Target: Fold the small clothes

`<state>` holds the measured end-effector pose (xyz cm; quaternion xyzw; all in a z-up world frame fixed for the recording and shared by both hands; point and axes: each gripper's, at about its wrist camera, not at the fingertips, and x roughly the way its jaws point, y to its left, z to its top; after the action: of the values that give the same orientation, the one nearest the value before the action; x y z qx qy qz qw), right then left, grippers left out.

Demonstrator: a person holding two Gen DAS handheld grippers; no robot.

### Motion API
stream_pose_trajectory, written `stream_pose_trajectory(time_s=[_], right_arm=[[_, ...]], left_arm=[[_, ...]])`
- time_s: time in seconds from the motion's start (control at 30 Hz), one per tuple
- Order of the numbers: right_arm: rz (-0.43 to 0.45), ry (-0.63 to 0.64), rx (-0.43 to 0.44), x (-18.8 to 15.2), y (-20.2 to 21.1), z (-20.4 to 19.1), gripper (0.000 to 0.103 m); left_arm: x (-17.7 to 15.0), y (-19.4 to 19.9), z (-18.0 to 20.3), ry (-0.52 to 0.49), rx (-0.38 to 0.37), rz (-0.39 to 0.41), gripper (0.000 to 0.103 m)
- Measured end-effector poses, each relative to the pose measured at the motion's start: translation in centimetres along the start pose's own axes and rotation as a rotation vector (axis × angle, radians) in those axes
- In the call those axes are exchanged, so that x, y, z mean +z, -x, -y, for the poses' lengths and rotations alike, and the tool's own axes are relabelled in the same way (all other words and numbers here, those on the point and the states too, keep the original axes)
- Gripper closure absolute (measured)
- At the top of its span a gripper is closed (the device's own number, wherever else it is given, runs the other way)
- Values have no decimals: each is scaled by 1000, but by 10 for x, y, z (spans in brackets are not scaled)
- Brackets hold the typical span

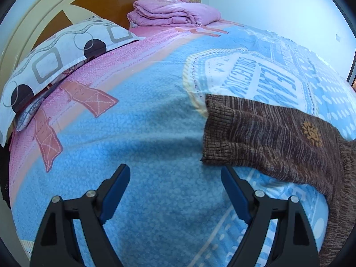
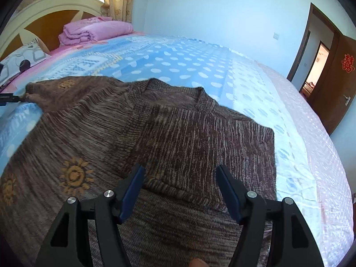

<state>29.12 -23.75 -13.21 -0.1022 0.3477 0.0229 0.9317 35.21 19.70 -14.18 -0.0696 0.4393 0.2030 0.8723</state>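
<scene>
A brown knit sweater with yellow sun motifs lies on the blue patterned bedspread. Its right side is folded inward over the body. Its left sleeve stretches out flat, cuff end toward the headboard. My left gripper is open and empty, hovering over the bedspread just left of the sleeve cuff. My right gripper is open and empty above the sweater's folded part. The left gripper's tip also shows in the right wrist view beside the cuff.
A patterned pillow and a folded pink quilt lie by the headboard. The bed's right edge has a pink sheet. An open wooden door is at the far right.
</scene>
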Motion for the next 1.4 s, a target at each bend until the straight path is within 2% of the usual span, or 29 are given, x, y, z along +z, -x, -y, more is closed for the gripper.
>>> stream_pose_trajectory(time_s=[0.2,0.3,0.37,0.43,0.47,0.5,0.53,0.57,0.6,0.77,0.87,0.93,1.0,1.07,1.1,1.13,1.2,1.23,1.27,1.3,1.33,1.37,1.4], right_arm=[[6,17,36,-5,18,-8,32],[4,22,51,-11,23,-13,32],[10,31,54,-14,25,-16,32],[15,30,57,-16,28,-17,32],[19,24,61,-18,29,-17,32],[22,18,65,-19,30,-16,32],[27,11,68,-20,31,-15,32],[31,7,70,-21,31,-14,32],[34,4,69,-22,32,-13,32],[57,-2,75,-26,41,-12,32],[64,-9,85,-27,43,-13,32],[60,-11,91,-27,42,-14,32],[53,-14,95,-27,42,-14,32],[60,-17,93,-28,46,-13,32],[63,-19,91,-29,49,-12,32],[66,-24,89,-30,50,-10,32],[69,-36,89,-31,52,-7,32],[69,-42,89,-32,51,-5,32],[68,-48,87,-33,50,-4,31],[67,-52,85,-34,50,-3,31],[65,-60,84,-34,49,-1,31],[64,-66,84,-35,48,2,31],[65,-72,82,-35,48,4,31]], left_arm=[[6,-5,4,51,-72,-9,16],[12,-10,13,56,-85,-14,16],[17,-24,18,70,-77,-47,17],[18,-33,19,94,-92,-68,23],[17,-32,22,81,-92,-52,31],[17,-29,25,54,-120,-43,72],[17,-27,27,41,-170,-46,93],[17,-22,26,47,-196,-57,94],[16,-17,25,51,-191,-60,94],[12,8,3,89,-244,-62,94],[2,4,-1,85,-237,-105,94],[-2,-1,5,56,-215,-96,94],[-1,-8,8,73,-206,-92,92],[1,-14,8,94,-175,-82,84],[3,-16,8,105,-160,-75,68],[5,-18,8,115,-151,-70,45],[9,-22,10,126,-152,-69,23],[10,-24,10,121,-167,-70,26],[10,-27,15,88,-169,-70,35],[10,-28,20,49,-154,-67,66],[11,-26,24,22,-164,-59,90],[13,-25,24,27,-215,-71,93],[14,-24,23,37,-230,-82,93]])
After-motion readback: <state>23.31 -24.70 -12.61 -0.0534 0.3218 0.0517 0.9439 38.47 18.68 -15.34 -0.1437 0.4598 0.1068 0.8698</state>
